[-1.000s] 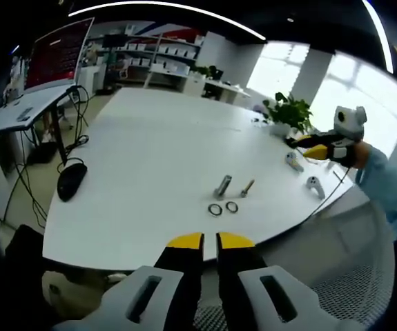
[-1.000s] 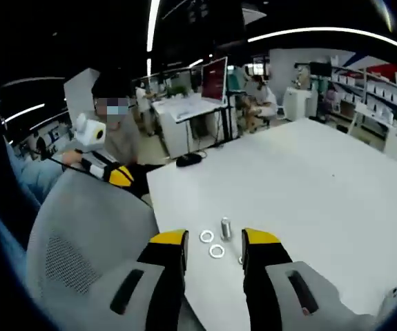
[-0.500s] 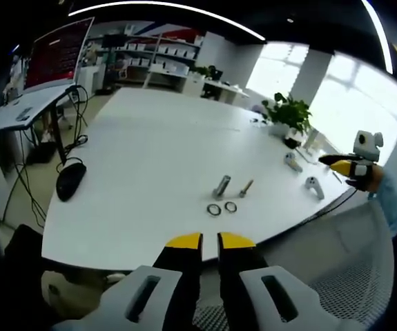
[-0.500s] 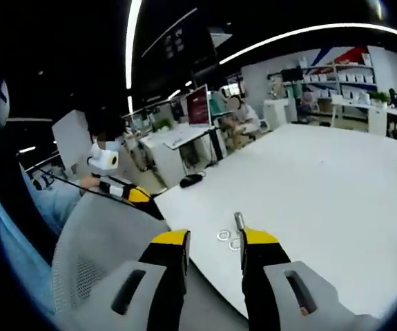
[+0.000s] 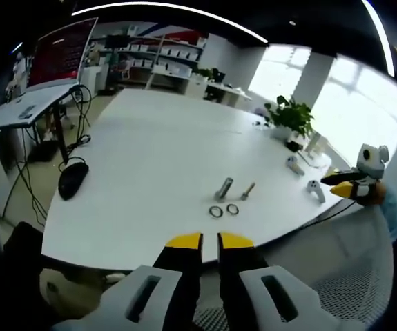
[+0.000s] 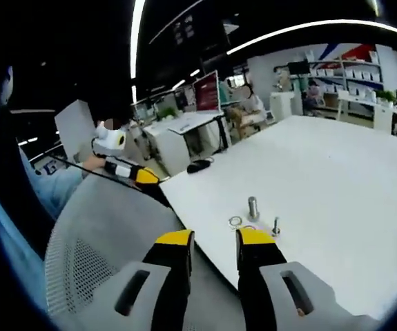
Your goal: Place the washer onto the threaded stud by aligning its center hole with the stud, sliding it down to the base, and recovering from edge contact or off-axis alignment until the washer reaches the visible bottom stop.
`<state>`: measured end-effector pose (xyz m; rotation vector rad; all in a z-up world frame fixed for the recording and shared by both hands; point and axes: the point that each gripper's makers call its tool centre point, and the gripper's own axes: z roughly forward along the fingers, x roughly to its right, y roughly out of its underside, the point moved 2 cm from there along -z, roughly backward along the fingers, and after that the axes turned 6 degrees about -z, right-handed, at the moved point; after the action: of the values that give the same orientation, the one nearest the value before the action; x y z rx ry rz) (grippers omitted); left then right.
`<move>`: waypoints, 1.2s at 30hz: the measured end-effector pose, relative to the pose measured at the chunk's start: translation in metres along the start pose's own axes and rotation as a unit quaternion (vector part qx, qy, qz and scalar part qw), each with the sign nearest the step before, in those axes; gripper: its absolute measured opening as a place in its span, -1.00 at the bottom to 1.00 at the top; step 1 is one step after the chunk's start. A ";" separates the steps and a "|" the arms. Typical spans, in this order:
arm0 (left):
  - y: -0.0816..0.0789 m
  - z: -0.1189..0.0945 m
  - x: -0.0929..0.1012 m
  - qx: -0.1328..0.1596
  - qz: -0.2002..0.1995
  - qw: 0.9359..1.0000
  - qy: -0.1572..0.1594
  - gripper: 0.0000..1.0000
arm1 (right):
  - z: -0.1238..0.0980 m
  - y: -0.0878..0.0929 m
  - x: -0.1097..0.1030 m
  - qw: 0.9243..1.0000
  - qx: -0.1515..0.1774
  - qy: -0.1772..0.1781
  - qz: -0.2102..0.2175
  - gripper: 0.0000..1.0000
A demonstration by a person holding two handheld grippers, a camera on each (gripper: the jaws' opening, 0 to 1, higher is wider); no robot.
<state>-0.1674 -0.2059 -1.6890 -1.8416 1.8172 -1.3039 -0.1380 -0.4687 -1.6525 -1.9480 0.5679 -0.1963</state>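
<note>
Left tool (image 5: pixel 209 239) nearly closed and empty; right tool (image 6: pixel 213 238) slightly parted and empty, both held off the surface (image 5: pixel 150 145).

Ahead of the left tool lie two washers (image 5: pixel 224 210) side by side, with the stud (image 5: pixel 223 187) and a bolt (image 5: pixel 247 191) just beyond. Beyond the right tool a washer (image 6: pixel 235 221) lies just left of the upright stud (image 6: pixel 253 207), the bolt (image 6: pixel 275 225) to its right.

Two steel ring washers (image 5: pixel 224 210) are laid side by side on the white tabletop (image 5: pixel 150 158), near its front edge. Just behind them a thick threaded steel stud (image 5: pixel 223 187) and a thinner steel bolt (image 5: pixel 247 191) are set. A black computer mouse (image 5: pixel 72 179) is placed far left.
</note>
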 end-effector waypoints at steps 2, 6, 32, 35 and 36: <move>-0.001 -0.001 0.001 0.005 -0.002 1.000 0.001 -0.89 | 0.000 0.000 0.001 1.000 0.002 0.002 0.001 -0.48; -0.001 0.000 0.001 0.006 0.000 1.000 -0.001 -0.89 | 0.000 0.006 0.005 1.000 -0.014 0.010 0.000 -0.49; -0.003 -0.002 0.016 0.023 0.006 0.998 0.051 -0.31 | 0.002 0.021 0.005 0.991 -0.096 0.027 -0.084 -0.52; -0.003 -0.002 0.016 0.022 0.008 0.998 0.050 -0.31 | 0.002 0.022 0.005 0.991 -0.101 0.026 -0.088 -0.52; -0.003 -0.002 0.016 0.022 0.012 0.998 0.050 -0.30 | 0.002 0.022 0.006 0.990 -0.102 0.026 -0.089 -0.52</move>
<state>-0.1695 -0.2190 -1.6790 -1.7562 1.8387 -1.4386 -0.1387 -0.4769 -1.6736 -2.1994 0.4614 -0.3126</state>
